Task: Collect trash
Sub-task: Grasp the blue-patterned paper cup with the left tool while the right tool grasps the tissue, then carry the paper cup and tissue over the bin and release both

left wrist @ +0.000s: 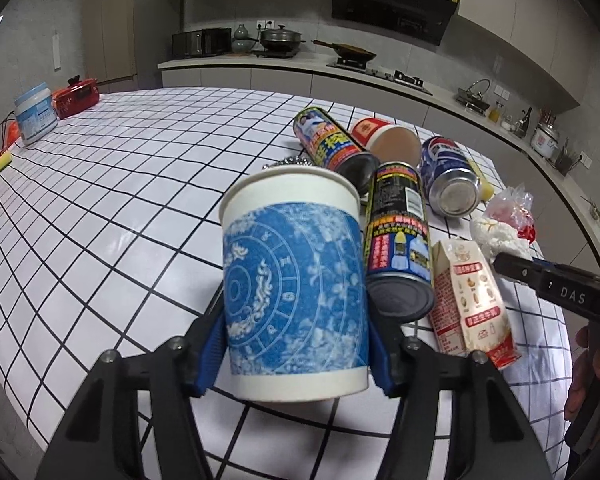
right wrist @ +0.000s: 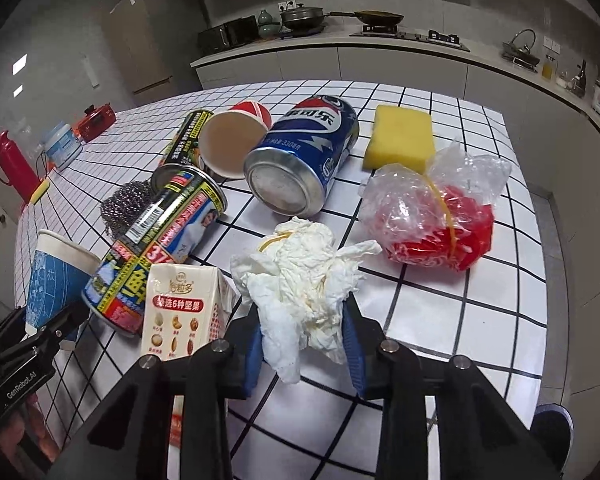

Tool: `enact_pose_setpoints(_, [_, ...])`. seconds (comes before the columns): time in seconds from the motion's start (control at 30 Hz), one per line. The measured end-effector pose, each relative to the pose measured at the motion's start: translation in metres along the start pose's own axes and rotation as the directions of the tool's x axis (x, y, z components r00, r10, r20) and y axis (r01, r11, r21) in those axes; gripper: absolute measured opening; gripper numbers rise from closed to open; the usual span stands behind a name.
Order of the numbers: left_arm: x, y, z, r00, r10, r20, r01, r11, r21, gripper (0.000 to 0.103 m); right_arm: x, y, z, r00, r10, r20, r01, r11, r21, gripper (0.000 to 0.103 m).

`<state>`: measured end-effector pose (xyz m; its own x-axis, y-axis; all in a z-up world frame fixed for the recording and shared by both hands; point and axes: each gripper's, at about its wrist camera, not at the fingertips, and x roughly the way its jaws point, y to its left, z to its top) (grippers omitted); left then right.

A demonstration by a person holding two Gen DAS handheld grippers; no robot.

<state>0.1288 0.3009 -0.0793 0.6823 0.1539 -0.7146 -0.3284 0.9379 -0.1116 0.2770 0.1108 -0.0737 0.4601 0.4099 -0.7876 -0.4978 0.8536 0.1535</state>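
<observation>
left gripper [left wrist: 296,344] clamped on blue-patterned paper cup [left wrist: 294,280], low centre of left view. right gripper [right wrist: 304,344] clamped on crumpled white tissue [right wrist: 304,280], low centre of right view. nut-milk carton [right wrist: 180,312] just left of tissue, beside cans. pepsi can [right wrist: 304,156] lying above tissue, bagged red wrapper [right wrist: 432,224] right, yellow sponge [right wrist: 400,138] upper right on checked table [right wrist: 480,280].

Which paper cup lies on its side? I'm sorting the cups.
The red cup, tipped over among the cans with its open mouth showing. The blue cup is upright, gripped by the left claw.
</observation>
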Motion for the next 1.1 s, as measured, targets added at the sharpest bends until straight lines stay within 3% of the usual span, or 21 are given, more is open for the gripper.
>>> enact_pose_setpoints(0.63, [-0.043,-0.035,-0.015,0.999,0.009,0.05,-0.01,1.0,0.015,0.061,-0.073,-0.022,-0.028,0.998,0.018,0.066,-0.018,1.0,0.002,0.037])
enact_pose_setpoints(1.1, [-0.069,-0.112,-0.031,0.994,-0.085,0.07,0.078,0.992,0.097,0.061,-0.144,-0.083,-0.065,0.992,-0.051,0.118,0.043,0.997,0.07,0.037])
